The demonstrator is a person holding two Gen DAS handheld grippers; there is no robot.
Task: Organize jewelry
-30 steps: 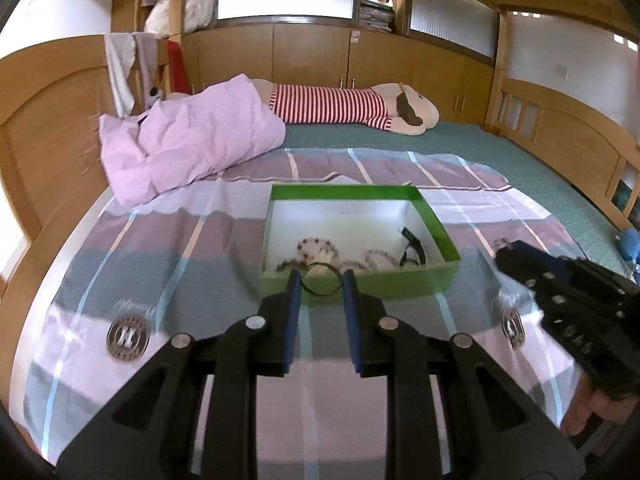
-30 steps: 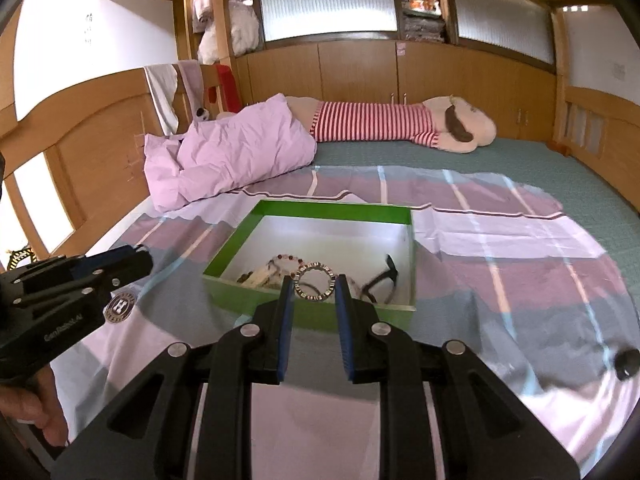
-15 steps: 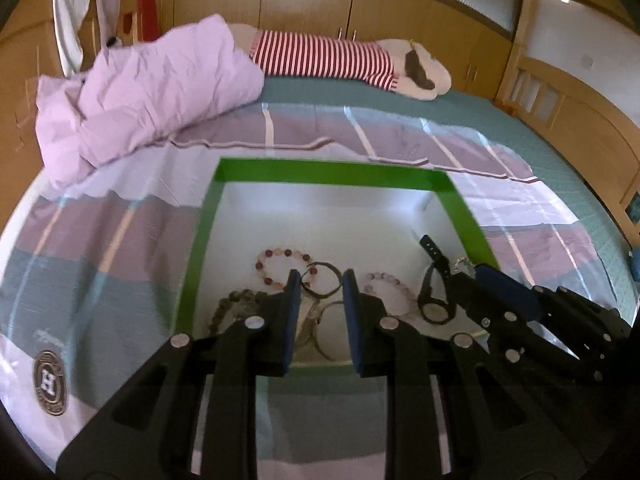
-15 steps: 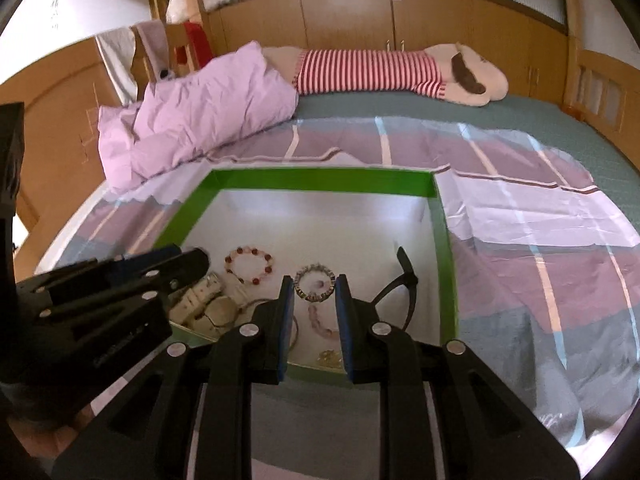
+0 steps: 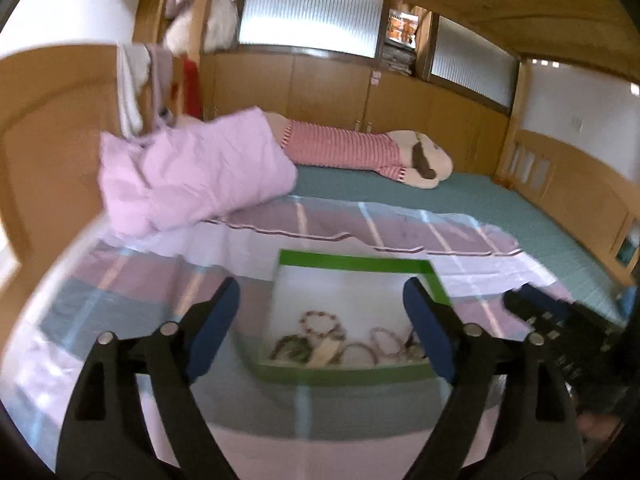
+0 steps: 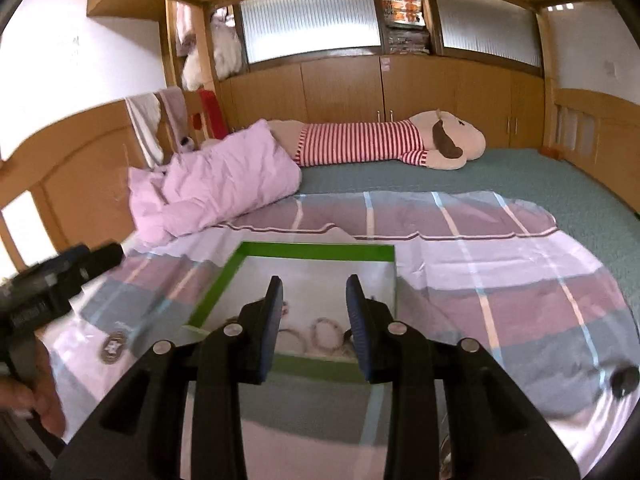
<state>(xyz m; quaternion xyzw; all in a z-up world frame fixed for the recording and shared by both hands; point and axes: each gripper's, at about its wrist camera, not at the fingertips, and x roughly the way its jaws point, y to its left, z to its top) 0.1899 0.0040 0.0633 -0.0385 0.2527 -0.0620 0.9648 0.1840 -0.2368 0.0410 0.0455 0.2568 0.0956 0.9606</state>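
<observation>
A green box (image 5: 352,261) with a white inside sits on the striped bedsheet; it also shows in the right wrist view (image 6: 312,249). Several bead bracelets (image 5: 320,322) lie in its near part, and one bracelet (image 6: 325,330) shows in the right wrist view. My left gripper (image 5: 322,320) is open wide and empty, held above and short of the box. My right gripper (image 6: 316,304) is open and empty, over the box's near edge. Each gripper shows at the edge of the other's view: the right one (image 5: 560,328) and the left one (image 6: 52,284).
A pink duvet (image 5: 192,172) is bunched at the far left of the bed. A long striped plush toy (image 6: 384,140) lies along the far side. Wooden bed rails run along the left and right. A small dark object (image 6: 624,378) lies on the sheet at the right.
Both grippers have opened and let go of the bracelets they held, which now lie in the box. Both have pulled back and up from the box.
</observation>
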